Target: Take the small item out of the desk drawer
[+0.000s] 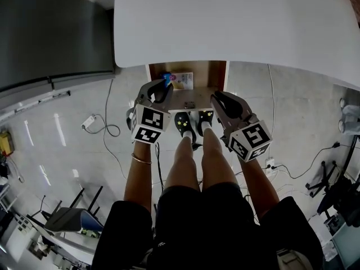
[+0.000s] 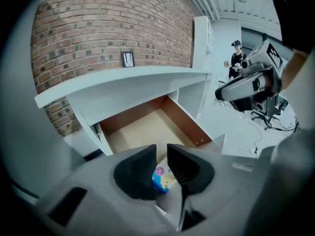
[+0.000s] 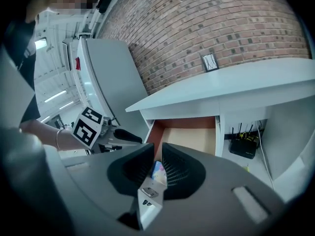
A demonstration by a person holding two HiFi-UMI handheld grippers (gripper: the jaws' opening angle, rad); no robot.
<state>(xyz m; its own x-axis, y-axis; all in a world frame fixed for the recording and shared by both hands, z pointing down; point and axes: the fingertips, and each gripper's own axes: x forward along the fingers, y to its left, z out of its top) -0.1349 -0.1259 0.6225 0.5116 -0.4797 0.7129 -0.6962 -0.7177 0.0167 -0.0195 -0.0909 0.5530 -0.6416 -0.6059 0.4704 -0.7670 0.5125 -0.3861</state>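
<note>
You hold both grippers angled down over the open desk drawer [image 1: 217, 75], forearms stretched forward side by side. The left gripper [image 2: 162, 152] has its fingers [image 2: 140, 170] slightly apart; the right gripper [image 3: 158, 154] shows a narrower gap. Neither grips anything. The small colourful packet [image 2: 163, 179] lies in the drawer just beyond both sets of fingertips.

One desk [image 1: 225, 21], one open drawer [image 1: 217, 75], one small item [image 1: 184, 81], two grippers [image 1: 160, 88] [image 1: 220, 99].

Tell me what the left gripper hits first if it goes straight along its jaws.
Probably the small colourful item in the open drawer: it shows right between the parted jaws of the left gripper. Depth is unclear.
</note>
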